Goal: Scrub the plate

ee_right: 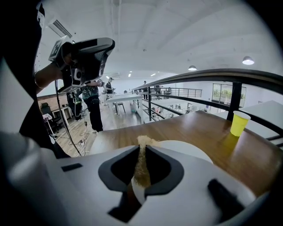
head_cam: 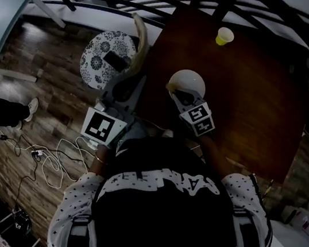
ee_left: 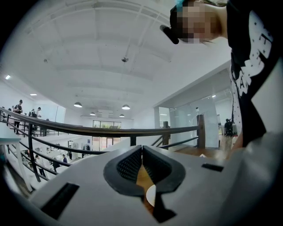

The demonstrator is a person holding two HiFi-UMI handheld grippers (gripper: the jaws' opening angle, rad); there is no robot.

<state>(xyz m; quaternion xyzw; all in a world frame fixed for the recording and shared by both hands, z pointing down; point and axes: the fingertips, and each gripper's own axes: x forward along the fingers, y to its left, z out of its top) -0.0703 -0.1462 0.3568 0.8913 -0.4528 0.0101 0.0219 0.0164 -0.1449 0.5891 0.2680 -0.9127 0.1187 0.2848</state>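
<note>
The white plate [ee_right: 188, 151] lies on the wooden desk [ee_right: 177, 128], just ahead of the right gripper [ee_right: 142, 149].
Its fingers are clamped on a tan scrubber [ee_right: 141, 167], whose frayed tip pokes past them over the plate's near rim; I cannot tell whether it touches. A yellow cup [ee_right: 239, 122] stands farther ahead, to their right. The left gripper [ee_left: 142, 152] is raised off to the side, its fingers pressed together with nothing between, aimed at a railing [ee_left: 110, 131].

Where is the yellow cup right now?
In the head view, the yellow cup stands at the far edge of the brown table, beyond and right of the white plate.
</note>
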